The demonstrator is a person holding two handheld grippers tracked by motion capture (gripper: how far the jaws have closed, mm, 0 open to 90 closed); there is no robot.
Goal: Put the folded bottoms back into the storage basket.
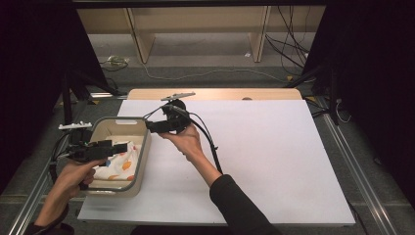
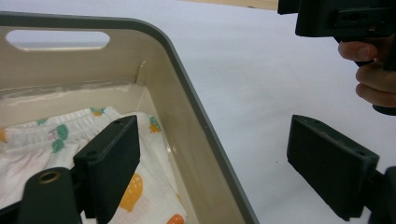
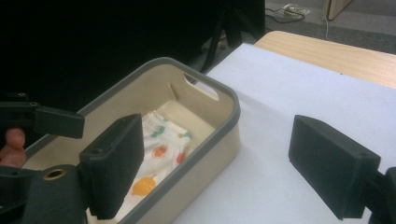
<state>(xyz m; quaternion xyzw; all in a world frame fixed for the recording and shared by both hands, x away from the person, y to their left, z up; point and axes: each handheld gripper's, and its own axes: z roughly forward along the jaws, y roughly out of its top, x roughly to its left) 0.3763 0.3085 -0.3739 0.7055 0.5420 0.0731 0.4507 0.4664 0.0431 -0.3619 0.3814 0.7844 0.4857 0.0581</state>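
While both grippers hang open and empty, the cloth lies in the bin, just at 3 o'clock of the left gripper and at 8 o'clock of the right gripper; left is nearer.

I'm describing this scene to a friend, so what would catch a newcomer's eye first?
First, the beige bin with a grey rim at the left edge of the white sheet, holding a folded white cloth with orange and green prints. Next, the two black grippers: the left gripper hovers over the bin and the right gripper points at its far corner, both open and empty.
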